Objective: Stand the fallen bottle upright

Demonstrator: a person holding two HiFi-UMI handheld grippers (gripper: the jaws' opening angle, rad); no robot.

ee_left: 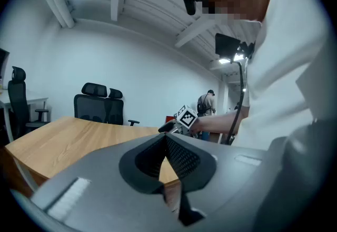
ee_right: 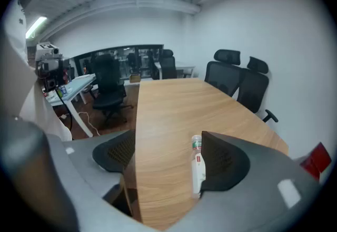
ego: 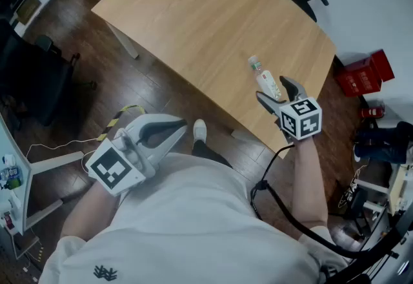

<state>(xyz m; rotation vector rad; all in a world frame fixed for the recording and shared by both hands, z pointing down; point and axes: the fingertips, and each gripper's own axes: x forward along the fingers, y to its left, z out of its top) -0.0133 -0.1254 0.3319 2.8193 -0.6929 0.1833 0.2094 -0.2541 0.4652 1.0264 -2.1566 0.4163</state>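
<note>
A clear plastic bottle [ego: 266,81] with a white label lies on its side near the front edge of the wooden table [ego: 193,24]. My right gripper [ego: 276,93] hangs just over it, open wide. In the right gripper view the bottle [ee_right: 197,165] lies between the two fingers, close against the right-hand pad [ee_right: 224,162], while the gripper [ee_right: 166,146] grips nothing. My left gripper [ego: 182,125] is held low by my body, off the table over the floor, shut and empty. In the left gripper view its tips [ee_left: 166,137] meet, and the right gripper [ee_left: 169,126] shows beyond them.
Black office chairs [ee_right: 237,86] stand along the table's far side. A red box [ego: 364,73] sits on the floor to the right and a dark chair [ego: 32,76] to the left. A person [ee_left: 208,104] stands far back. A cable runs down my right arm.
</note>
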